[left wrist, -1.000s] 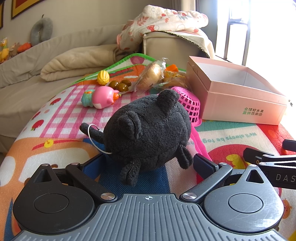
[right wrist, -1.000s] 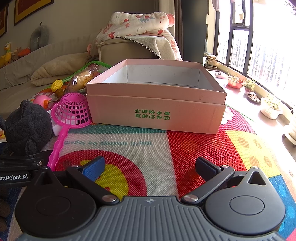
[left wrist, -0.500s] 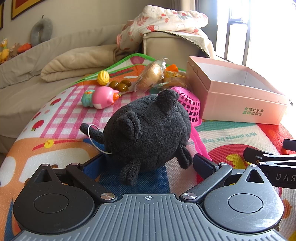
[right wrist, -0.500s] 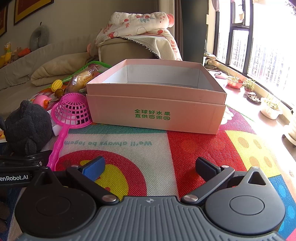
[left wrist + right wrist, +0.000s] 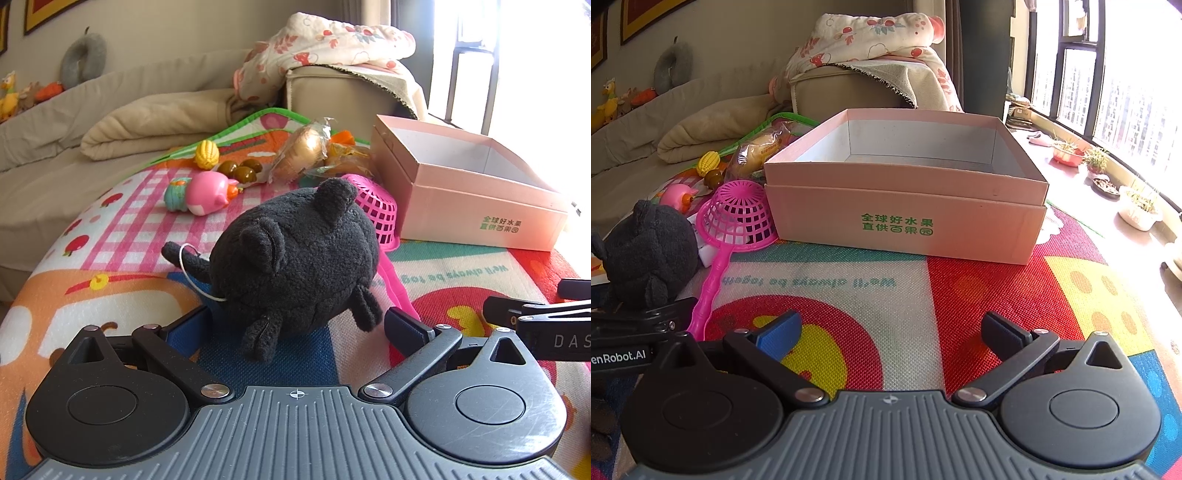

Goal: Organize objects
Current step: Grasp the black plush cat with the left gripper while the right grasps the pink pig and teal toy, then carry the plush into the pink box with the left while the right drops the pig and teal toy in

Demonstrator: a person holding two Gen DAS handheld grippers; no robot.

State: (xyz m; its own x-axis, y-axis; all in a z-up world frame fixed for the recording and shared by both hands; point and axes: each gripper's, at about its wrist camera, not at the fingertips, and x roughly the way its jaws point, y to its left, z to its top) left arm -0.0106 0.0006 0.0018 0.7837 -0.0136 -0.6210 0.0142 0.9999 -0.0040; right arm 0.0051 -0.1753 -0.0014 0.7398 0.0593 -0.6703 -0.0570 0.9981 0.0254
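Note:
A black plush toy (image 5: 295,258) lies on the colourful play mat (image 5: 110,295), right in front of my left gripper (image 5: 295,325). The left gripper is open, its fingers on either side of the plush's near end, not closed on it. The plush also shows at the left of the right wrist view (image 5: 646,251). An open, empty pink cardboard box (image 5: 905,218) stands ahead of my right gripper (image 5: 890,332), which is open and empty low over the mat. The box is at the right in the left wrist view (image 5: 472,206).
A pink toy scoop net (image 5: 735,221) lies between plush and box. A pink pig toy (image 5: 207,192), toy corn (image 5: 207,155), brown toy pieces (image 5: 240,170) and wrapped bread (image 5: 303,151) lie farther back. A sofa with blankets (image 5: 147,125) is behind; a windowsill with plant pots (image 5: 1137,206) is at the right.

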